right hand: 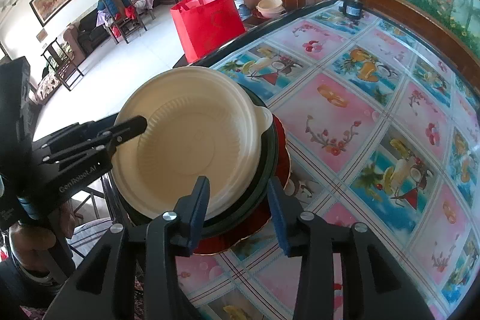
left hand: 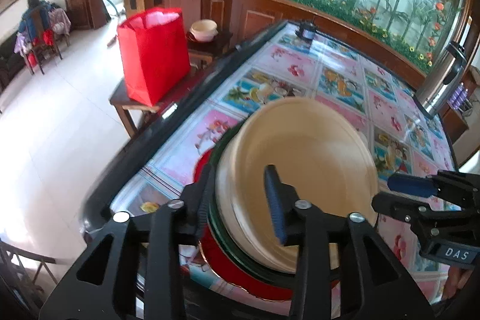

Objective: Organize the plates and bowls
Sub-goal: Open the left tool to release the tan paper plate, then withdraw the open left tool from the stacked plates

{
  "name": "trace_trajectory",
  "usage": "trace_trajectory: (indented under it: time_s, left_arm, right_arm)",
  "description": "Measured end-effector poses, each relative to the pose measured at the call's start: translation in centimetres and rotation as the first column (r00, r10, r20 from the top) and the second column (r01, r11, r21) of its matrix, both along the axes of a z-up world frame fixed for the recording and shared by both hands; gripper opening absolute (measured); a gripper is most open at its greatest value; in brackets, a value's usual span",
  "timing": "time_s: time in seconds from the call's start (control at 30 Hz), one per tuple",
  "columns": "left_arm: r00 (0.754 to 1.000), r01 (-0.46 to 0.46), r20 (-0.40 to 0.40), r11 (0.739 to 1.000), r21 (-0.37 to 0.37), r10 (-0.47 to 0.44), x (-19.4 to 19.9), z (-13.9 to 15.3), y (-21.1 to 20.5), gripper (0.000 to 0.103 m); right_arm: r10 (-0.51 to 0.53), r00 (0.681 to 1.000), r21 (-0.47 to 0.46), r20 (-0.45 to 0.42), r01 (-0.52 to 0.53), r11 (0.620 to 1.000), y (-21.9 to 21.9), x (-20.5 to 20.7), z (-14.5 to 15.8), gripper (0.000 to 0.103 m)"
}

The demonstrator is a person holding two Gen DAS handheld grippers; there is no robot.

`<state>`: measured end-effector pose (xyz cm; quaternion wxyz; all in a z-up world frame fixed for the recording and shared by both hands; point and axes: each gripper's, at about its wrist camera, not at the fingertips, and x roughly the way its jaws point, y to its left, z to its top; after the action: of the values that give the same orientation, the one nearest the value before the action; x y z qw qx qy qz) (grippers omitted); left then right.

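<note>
Cream bowl stack at table edge, both hand-held grippers parted astride rims, tabletop beyond bare

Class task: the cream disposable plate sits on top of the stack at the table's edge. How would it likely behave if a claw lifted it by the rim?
The cream plate looks thin and moulded, so probably very light. Its ribbed rim might flex under a pinch. Resting loosely on the dark green plate and red plate, it could slide if nudged.
</note>
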<state>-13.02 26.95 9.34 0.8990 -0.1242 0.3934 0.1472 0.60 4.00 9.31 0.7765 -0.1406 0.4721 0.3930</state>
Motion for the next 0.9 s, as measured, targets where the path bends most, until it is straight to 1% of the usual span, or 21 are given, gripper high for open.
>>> trace_trajectory:
  time_s: [0.03,0.1,0.13,0.17,0.2,0.23,0.27,0.37,0.4,0.43,0.47,0.53,0.63,0.73,0.83,0.9]
  left_arm:
    - [1.0,-0.002,0.012,1.0,0.007,0.002,-0.2,0.2,0.0,0.044]
    - [0.999,-0.01,0.038,1.0,0.021,0.01,-0.5,0.6,-0.1,0.045]
    - [0.998,-0.016,0.056,0.999,0.033,0.014,-0.8,0.9,-0.2,0.045]
    - [0.997,-0.019,0.075,0.999,0.045,0.016,-1.1,1.2,-0.3,0.045]
    - [0.996,-0.02,0.085,0.999,0.05,0.016,-1.3,1.4,-0.4,0.049]
    - [0.995,-0.021,0.102,0.998,0.059,0.015,-1.6,1.6,-0.7,0.054]
    - [0.993,-0.021,0.117,0.998,0.065,0.014,-1.8,1.7,-0.9,0.056]
    - [0.988,-0.03,0.152,0.995,0.093,0.016,-2.7,1.9,-1.7,0.056]
    - [0.987,-0.034,0.157,0.995,0.096,0.019,-2.9,1.9,-2.0,0.056]
    - [0.986,-0.041,0.166,0.995,0.093,0.025,-3.3,1.7,-2.2,0.056]
    - [0.985,-0.043,0.173,0.995,0.089,0.027,-3.6,1.6,-2.3,0.056]
    - [0.983,-0.052,0.18,0.994,0.101,0.033,-4.2,1.2,-2.8,0.056]
    - [0.983,-0.051,0.179,0.99,0.13,0.027,-4.4,0.7,-3.6,0.056]
    - [0.985,-0.038,0.172,0.991,0.126,0.016,-4.5,0.2,-4.0,0.056]
    - [0.986,-0.018,0.166,0.993,0.115,-0.001,-4.5,0.0,-4.4,0.056]
    - [0.987,-0.019,0.163,0.992,0.126,-0.002,-4.6,-0.1,-4.5,0.056]
  right_arm:
    - [-0.002,1.0,0.003,0.002,0.002,1.0,-0.1,-0.1,0.0,0.041]
    - [-0.007,1.0,0.012,0.009,0.007,1.0,-0.2,-0.3,0.2,0.043]
    - [-0.012,1.0,0.015,0.015,0.012,1.0,-0.3,-0.5,0.3,0.045]
    - [-0.019,1.0,0.019,0.025,0.018,1.0,-0.4,-0.7,0.5,0.049]
    - [-0.025,0.999,0.024,0.035,0.024,0.999,-0.4,-1.0,0.7,0.051]
    - [-0.033,0.998,0.035,0.044,0.032,0.999,-0.5,-1.3,0.9,0.056]
    - [-0.043,0.998,0.049,0.051,0.04,0.998,-0.7,-1.6,1.1,0.062]
    - [-0.066,0.995,0.085,0.079,0.06,0.995,-1.0,-2.5,1.5,0.071]
    - [-0.083,0.992,0.096,0.092,0.075,0.993,-1.2,-2.8,1.6,0.073]
    - [-0.101,0.99,0.107,0.102,0.09,0.99,-1.3,-3.1,1.5,0.078]
    - [-0.116,0.987,0.122,0.107,0.103,0.987,-1.6,-3.4,1.4,0.08]
    - [-0.146,0.983,0.136,0.11,0.131,0.982,-2.1,-3.8,1.0,0.08]
    - [-0.189,0.974,0.13,0.123,0.173,0.976,-2.7,-4.1,0.2,0.08]
    - [-0.215,0.971,0.136,0.108,0.2,0.97,-3.4,-4.2,-0.6,0.08]
    - [-0.233,0.964,0.137,0.126,0.216,0.967,-3.8,-4.8,-0.9,0.08]
    - [-0.232,0.964,0.131,0.128,0.215,0.968,-3.8,-5.1,-1.1,0.08]
